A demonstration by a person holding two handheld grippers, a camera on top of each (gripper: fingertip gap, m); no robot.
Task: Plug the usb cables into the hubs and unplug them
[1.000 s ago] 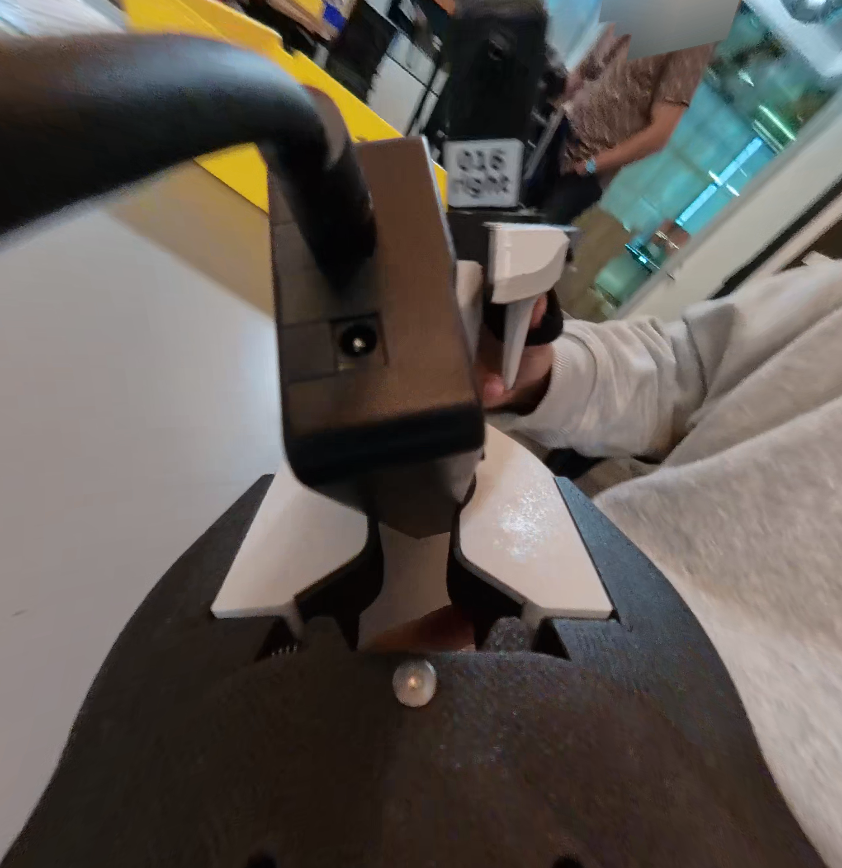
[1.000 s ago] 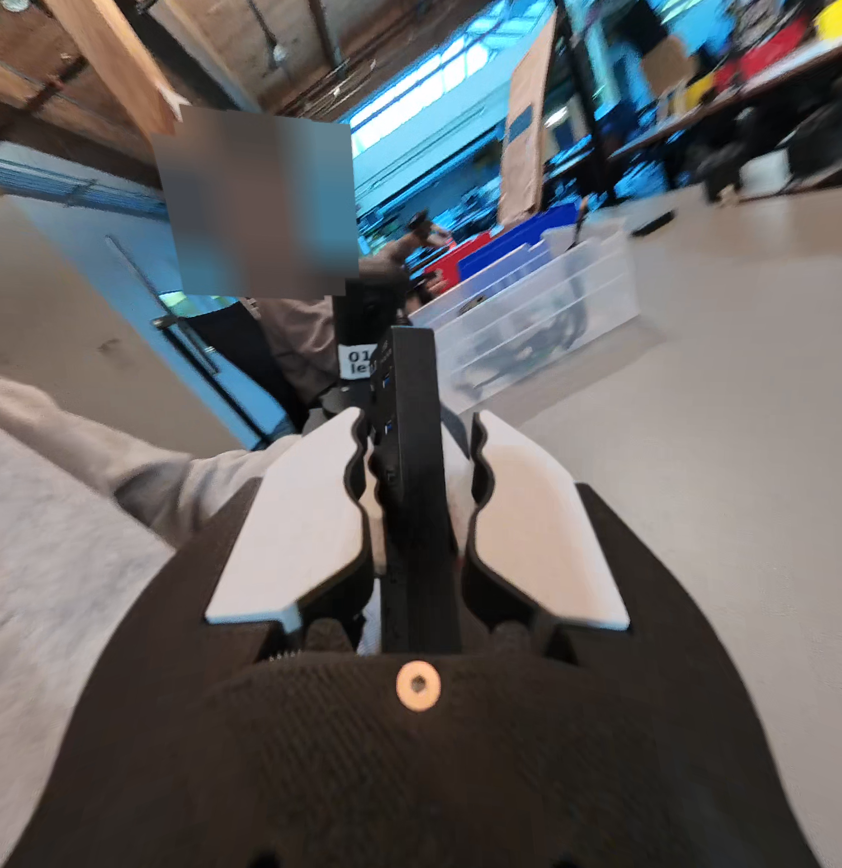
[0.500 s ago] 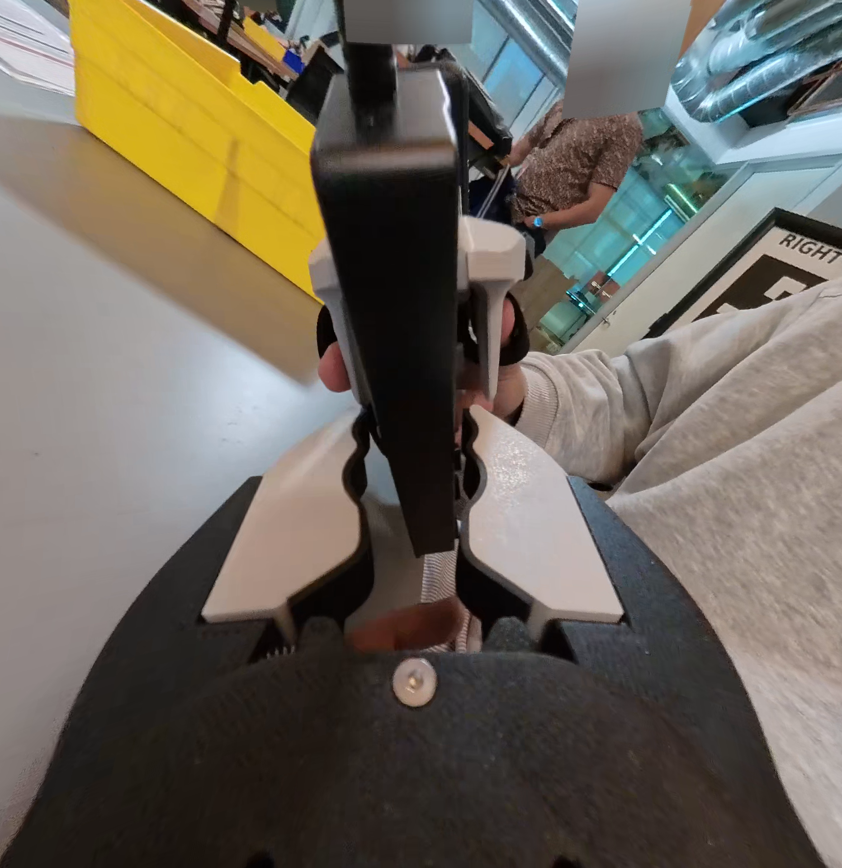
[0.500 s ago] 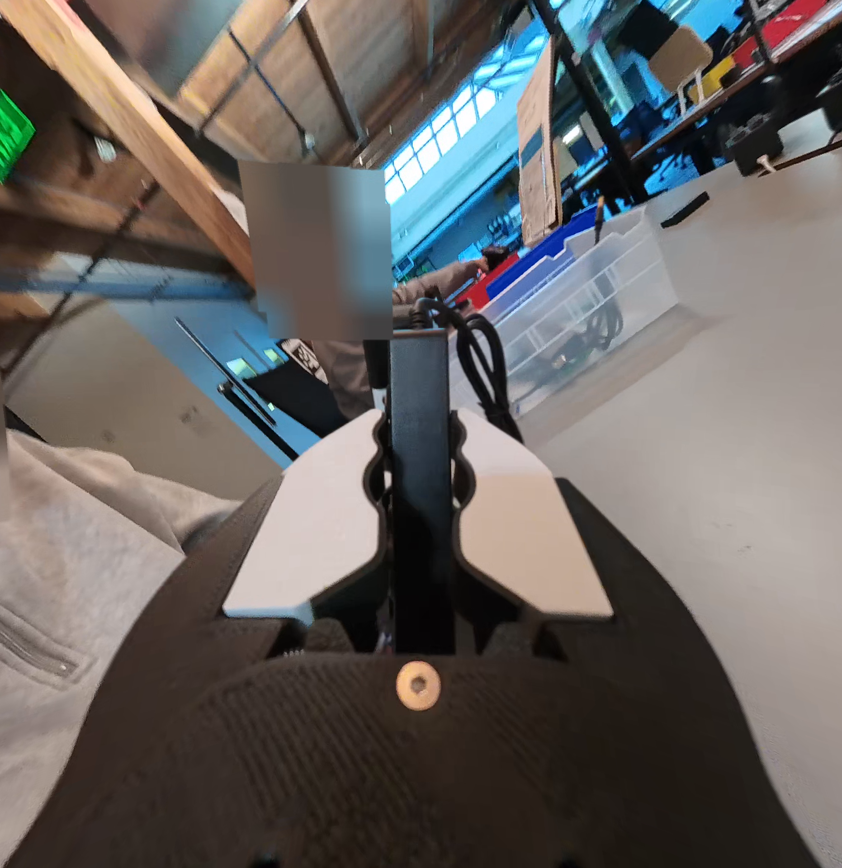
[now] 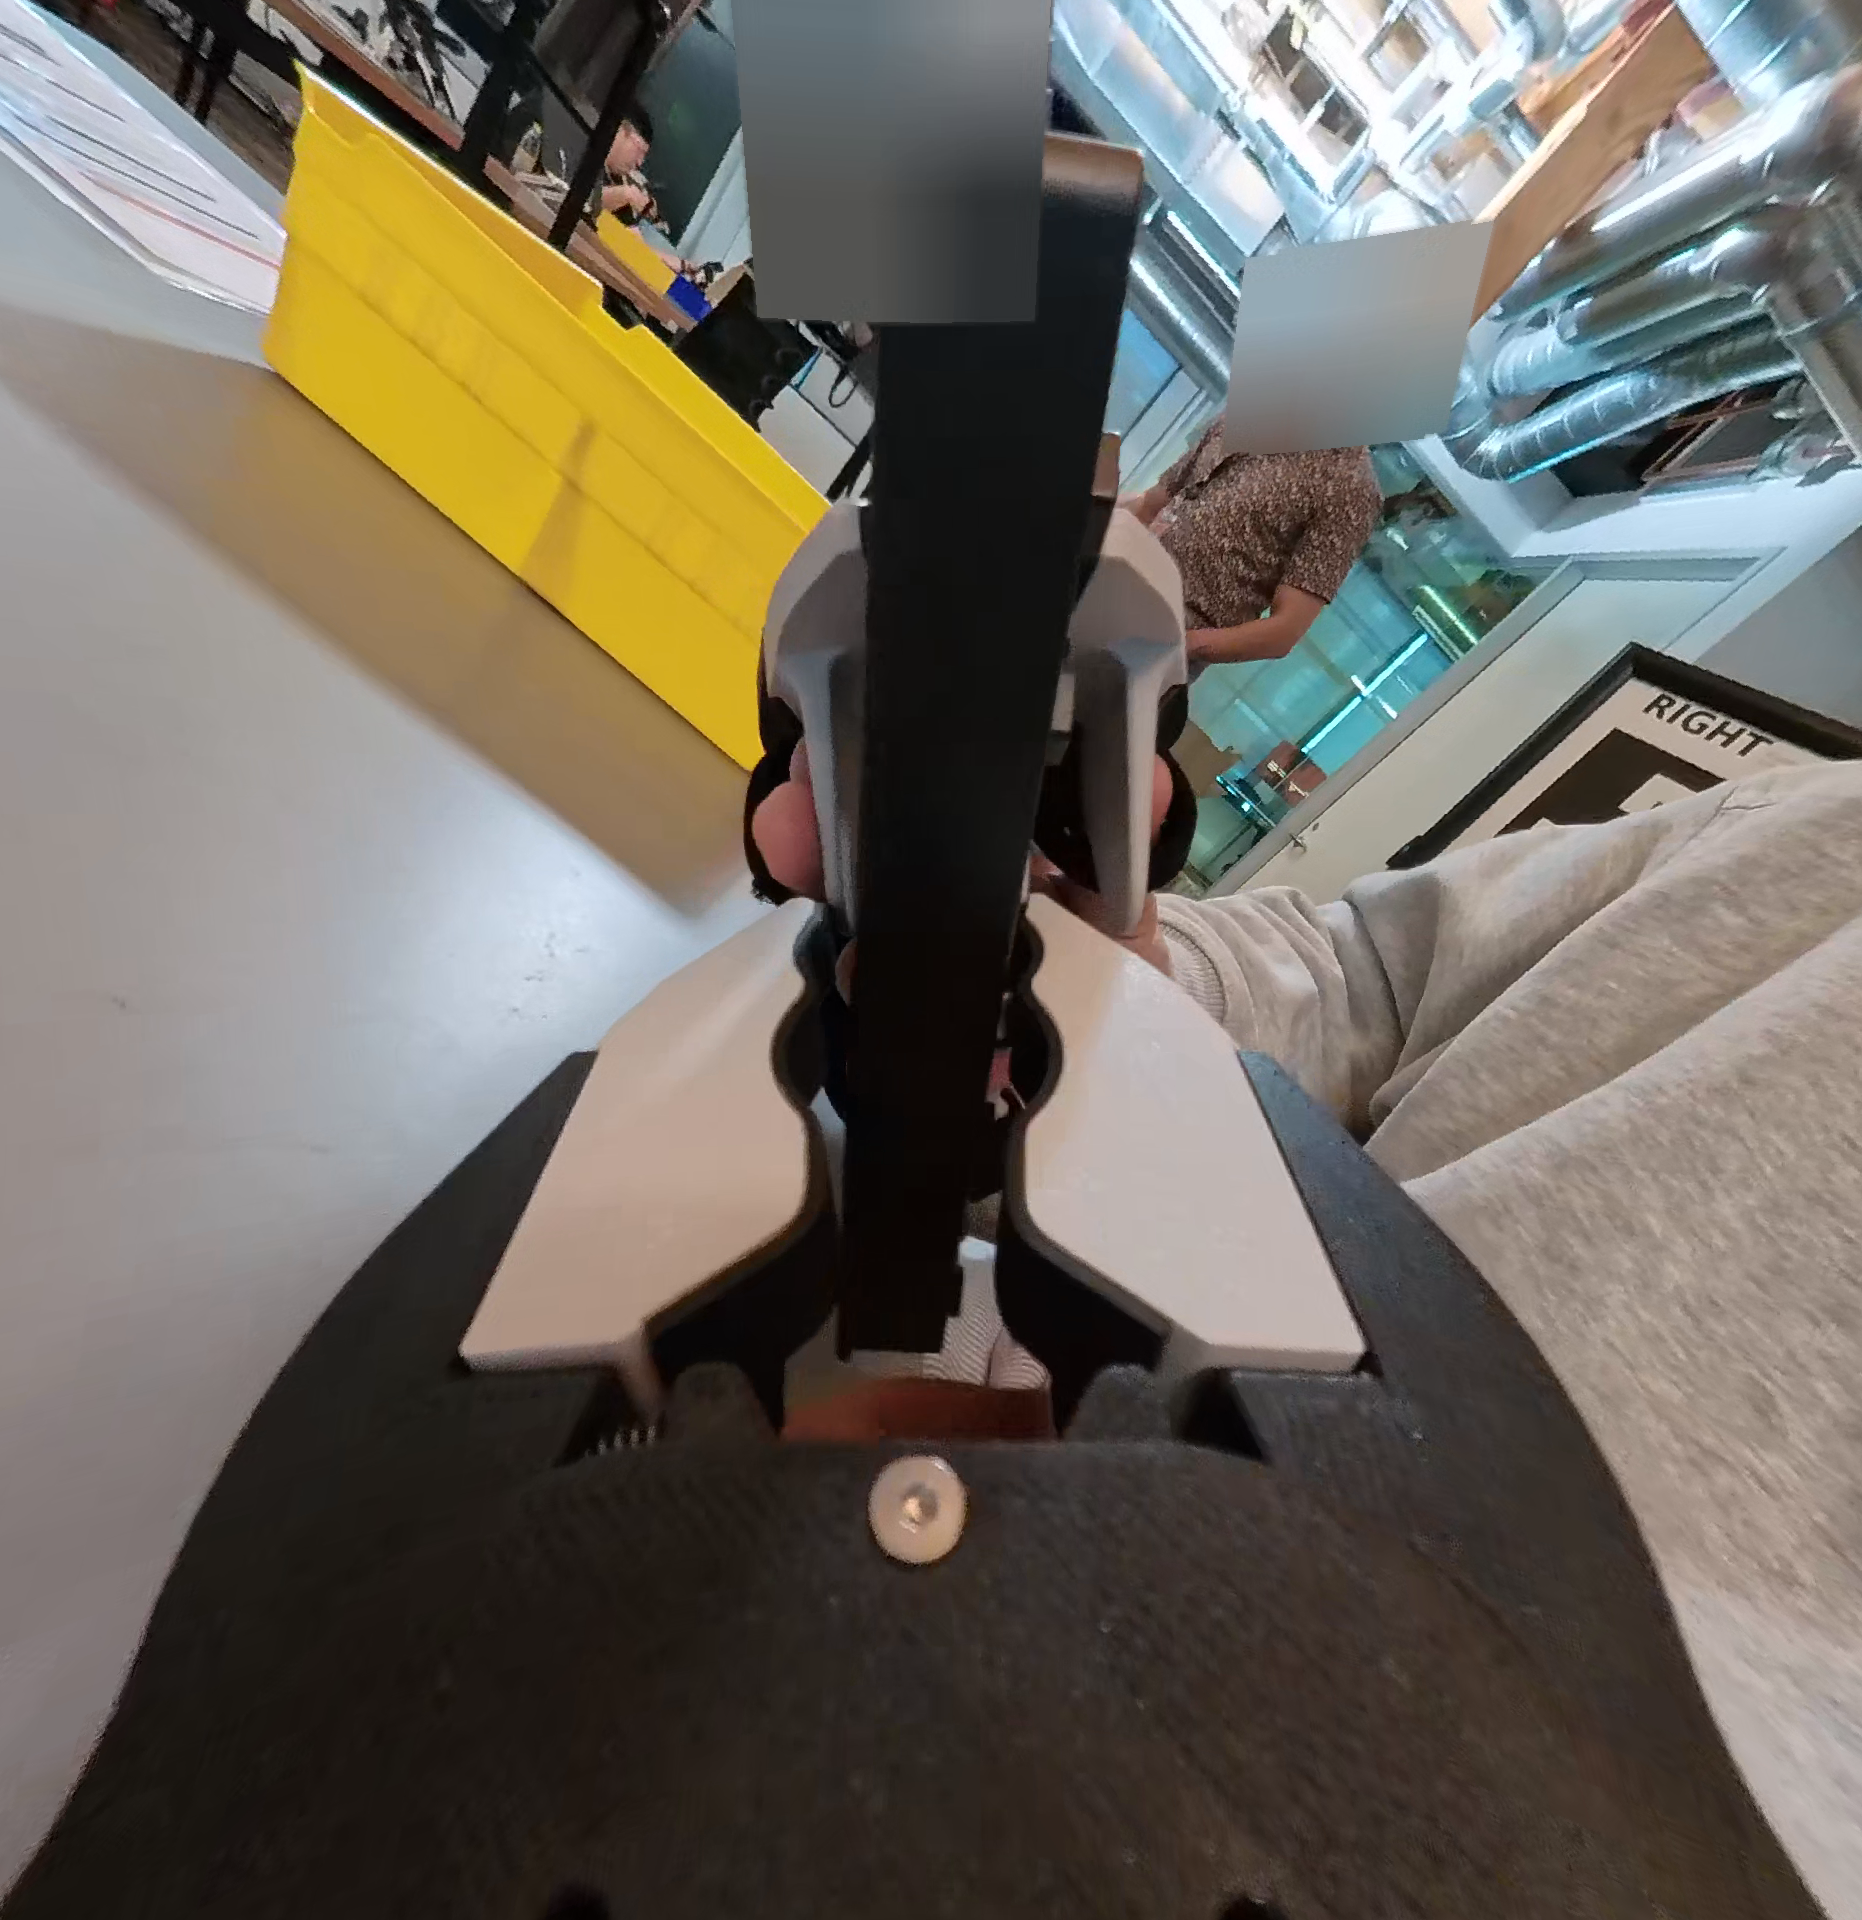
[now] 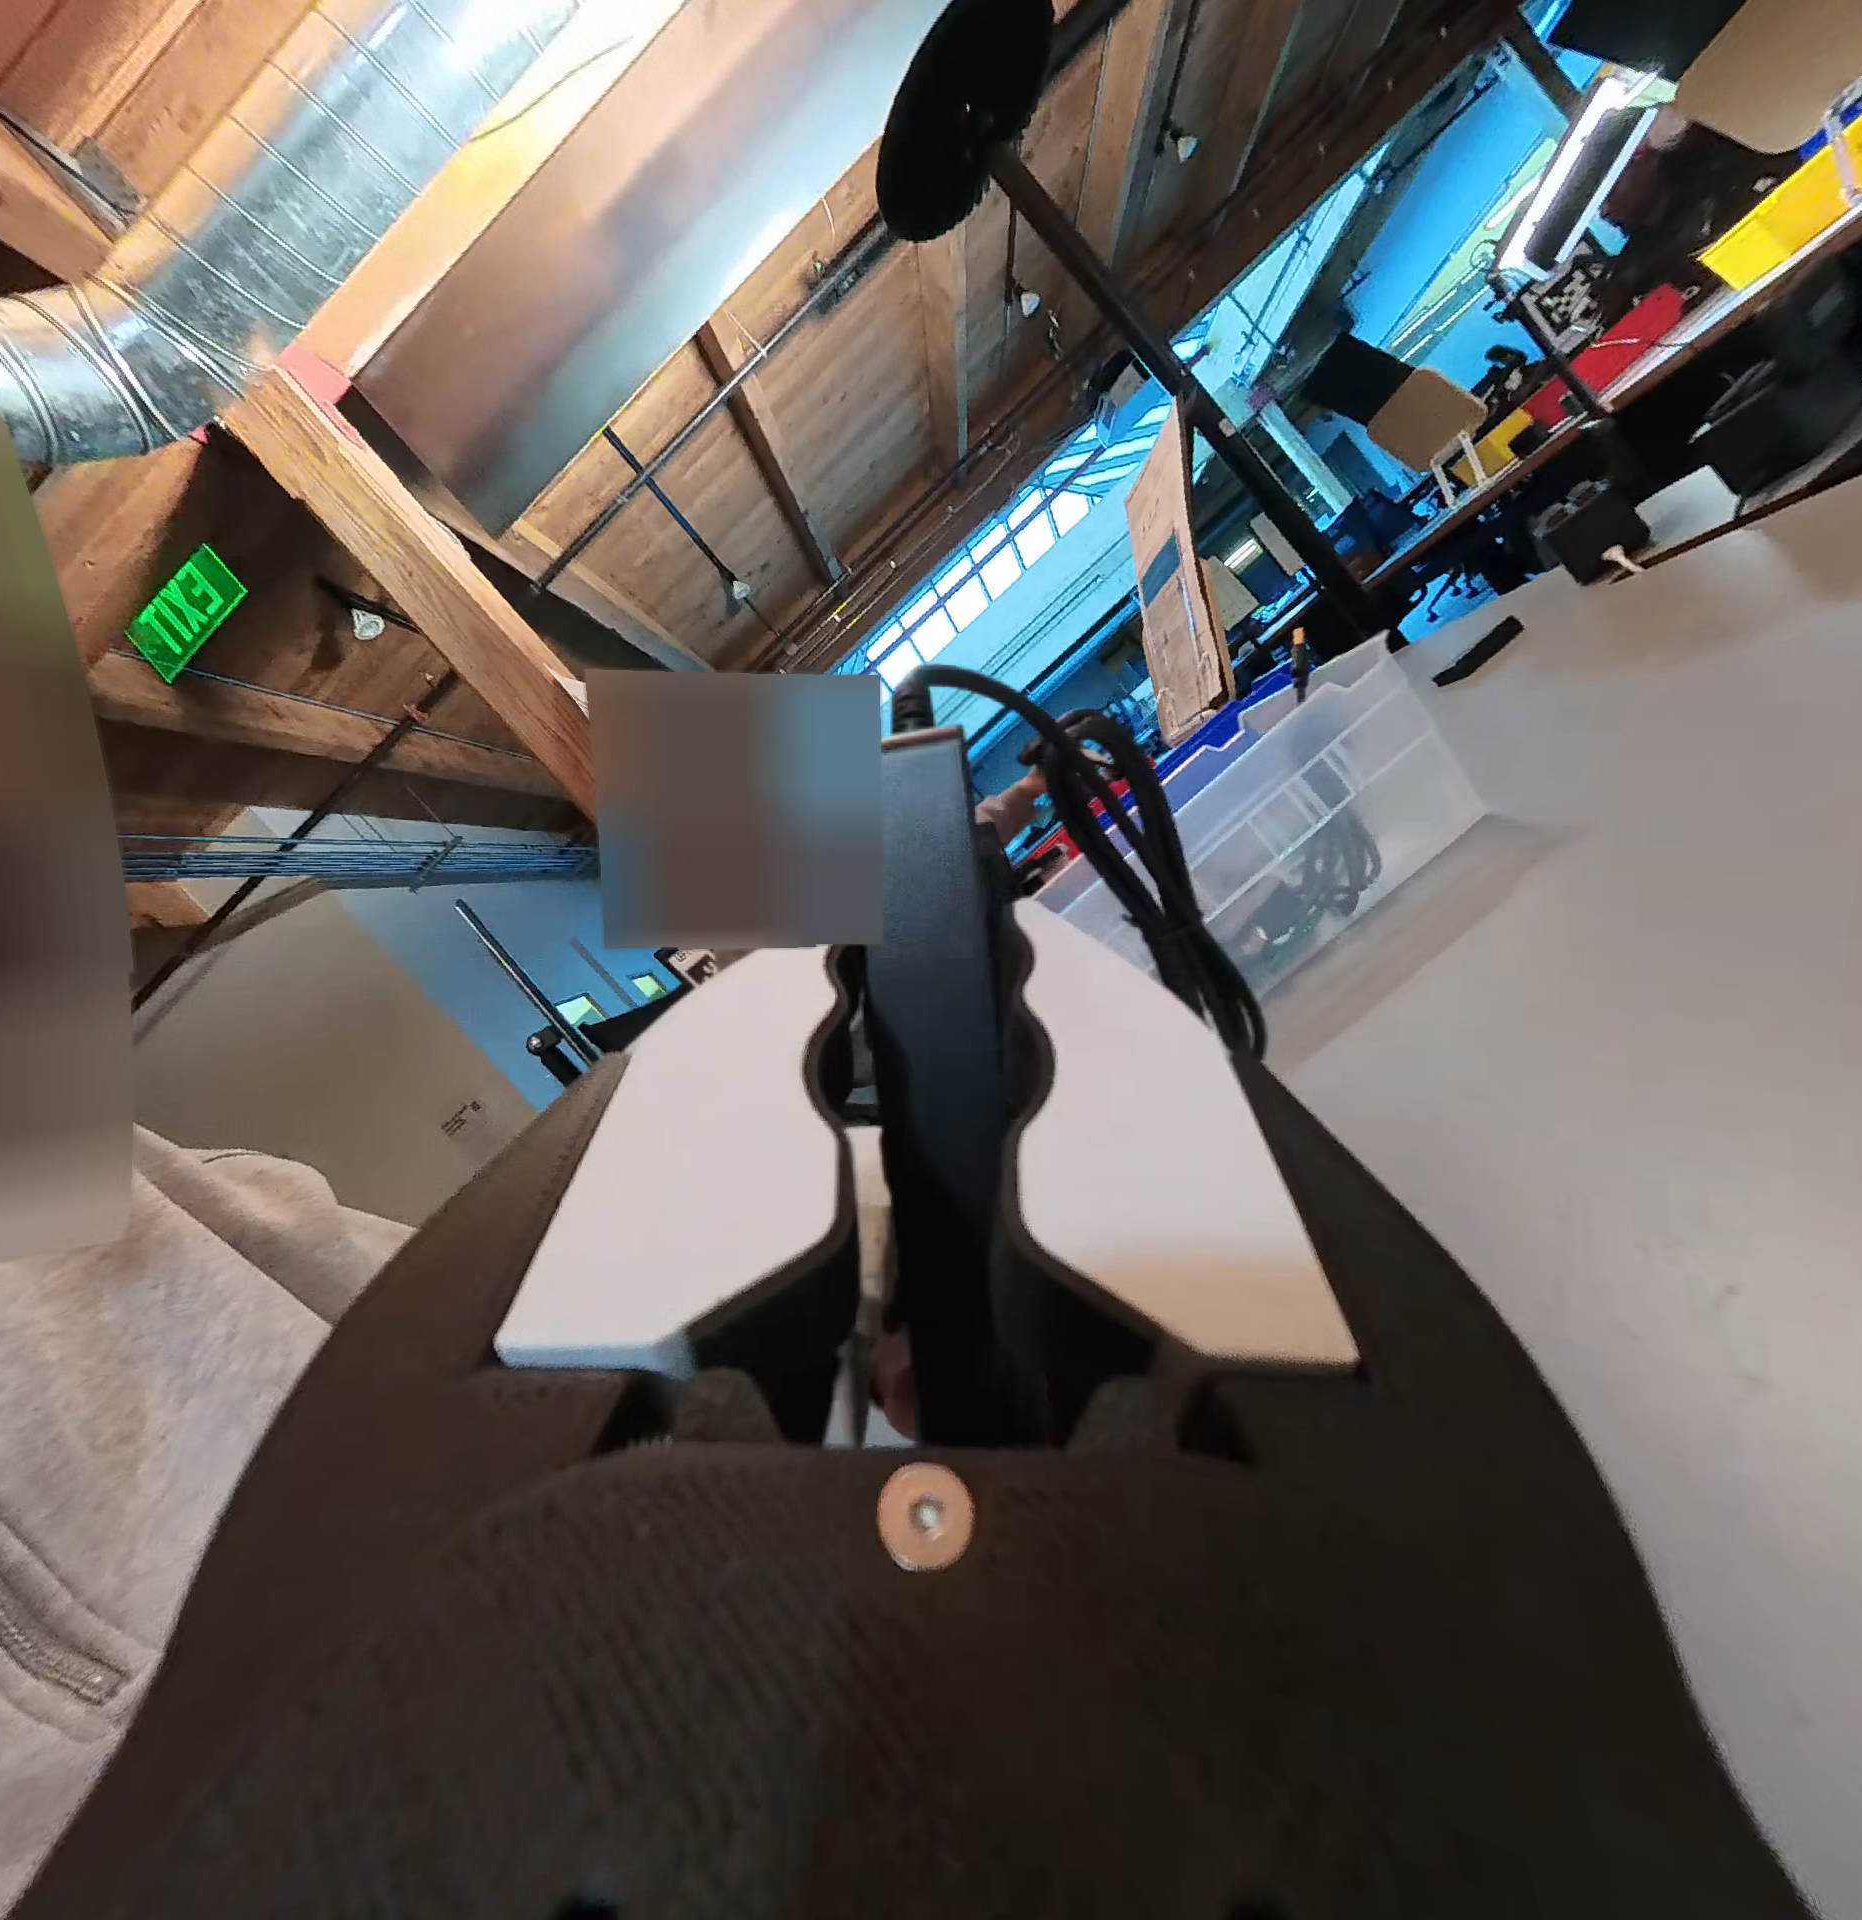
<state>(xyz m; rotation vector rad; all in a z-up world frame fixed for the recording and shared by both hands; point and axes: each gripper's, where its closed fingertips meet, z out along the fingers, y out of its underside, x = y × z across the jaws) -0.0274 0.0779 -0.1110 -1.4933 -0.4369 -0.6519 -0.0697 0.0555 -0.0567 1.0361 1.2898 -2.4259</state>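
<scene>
Since a second ago, both wrist cameras have tipped upward and the black USB hub has swung from broadside to edge-on, so that it now stands nearly upright between both sets of fingers, lifted clear of the white table (image 5: pixel 231 935).

Nearest in the left wrist view, the left gripper (image 5: pixel 922 997) is closed narrowly on the lower end of the USB hub (image 5: pixel 958 727), its white fingers (image 5: pixel 678 1164) pressing the thin sides. Just beyond, the right gripper (image 5: pixel 974 665) clamps the same hub higher up, facing the left one. In the right wrist view the right gripper (image 6: pixel 932 1023) is likewise pinched on the hub (image 6: pixel 932 935), and a black cable (image 6: pixel 1135 831) leaves the hub's top end and hangs in a bundled loop down its right side. Farther off sit a yellow bin (image 5: pixel 511 416) on the left and a clear plastic organiser (image 6: pixel 1322 821) on the right.

My judgement of the risks: with both claws pinching only the narrow edges of a slim, smooth body, it could pivot or slip if either grip eases during a handover. The dangling cable adds weight to one end and could snag on a finger or drag the hub askew. No free plug shows, so which port would be used I cannot tell; misalignment at insertion could jam the connector.
</scene>
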